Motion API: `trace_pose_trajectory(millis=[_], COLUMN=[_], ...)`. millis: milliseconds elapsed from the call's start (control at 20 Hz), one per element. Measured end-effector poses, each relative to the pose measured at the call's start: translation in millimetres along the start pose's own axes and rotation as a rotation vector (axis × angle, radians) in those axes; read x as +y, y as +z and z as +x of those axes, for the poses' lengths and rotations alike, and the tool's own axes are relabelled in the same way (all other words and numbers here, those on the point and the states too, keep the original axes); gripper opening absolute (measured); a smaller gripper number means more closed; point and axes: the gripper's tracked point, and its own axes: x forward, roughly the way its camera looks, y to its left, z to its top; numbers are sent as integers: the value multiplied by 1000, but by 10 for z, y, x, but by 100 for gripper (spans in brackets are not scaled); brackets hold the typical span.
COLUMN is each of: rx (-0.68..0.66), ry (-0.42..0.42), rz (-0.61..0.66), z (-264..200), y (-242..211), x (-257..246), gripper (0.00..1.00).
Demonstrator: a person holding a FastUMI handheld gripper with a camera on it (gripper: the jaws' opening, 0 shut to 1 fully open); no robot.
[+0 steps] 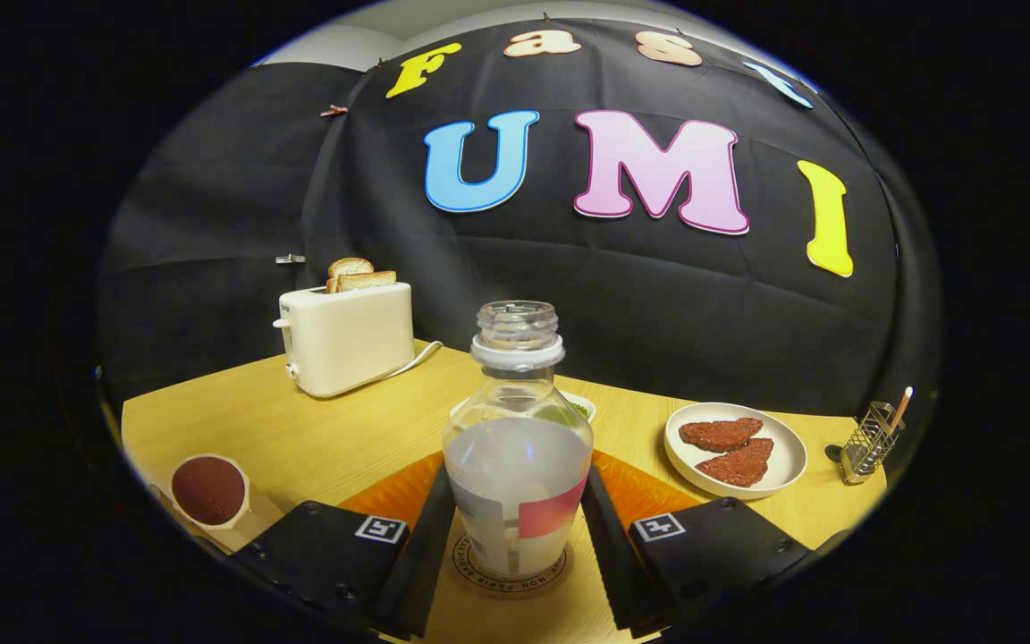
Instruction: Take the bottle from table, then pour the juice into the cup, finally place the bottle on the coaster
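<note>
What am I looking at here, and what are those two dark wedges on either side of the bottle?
The picture comes from a fisheye camera riding on a hand-held gripper, looking forward along its two fingers; those are the dark wedges. A person carries it; there is no robot arm.

Between the fingers stands an uncapped clear bottle holding some pale liquid. It sits on a round coaster, and the fingers flank it closely, though I cannot tell whether they press on it.

On the wooden table there is also a cup with dark liquid inside, a white toaster with bread slices sticking up, a plate with two reddish patties, and a small wire holder.
</note>
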Motion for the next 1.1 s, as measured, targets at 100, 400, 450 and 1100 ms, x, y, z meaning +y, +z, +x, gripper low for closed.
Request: trace_pose_trajectory(millis=[100,400,450,1100], rx=[23,48,46,-48], ry=[0,0,5,-17], rz=[34,49,41,-20], z=[-11,-103,-139,-1006], y=[-50,-30,-1,820], x=[-8,-20,-7,-36], gripper=[77,99,99,98])
